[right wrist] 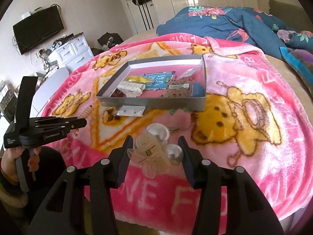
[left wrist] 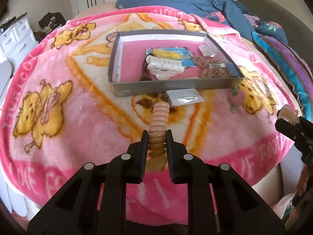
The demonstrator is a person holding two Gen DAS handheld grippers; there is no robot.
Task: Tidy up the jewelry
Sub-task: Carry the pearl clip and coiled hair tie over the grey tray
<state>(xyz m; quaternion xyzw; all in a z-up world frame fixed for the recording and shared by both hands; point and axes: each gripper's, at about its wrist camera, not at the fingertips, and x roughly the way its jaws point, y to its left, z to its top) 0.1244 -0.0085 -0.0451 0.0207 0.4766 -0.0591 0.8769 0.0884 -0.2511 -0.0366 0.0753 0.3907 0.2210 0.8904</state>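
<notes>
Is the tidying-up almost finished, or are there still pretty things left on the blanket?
Partly done. The tray already holds a white claw clip and other pieces. In hand: the left gripper pinches a spiral hair tie; the right gripper holds a clear clip with pearls. Left on the blanket: a small packet and a pink strawberry piece.

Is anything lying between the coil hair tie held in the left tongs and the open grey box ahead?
Only one thing: a small clear packet lies on the blanket against the grey box's near wall, beyond the coil hair tie clamped in the left tongs. It is flat, so a lifted carry should pass over it.
</notes>
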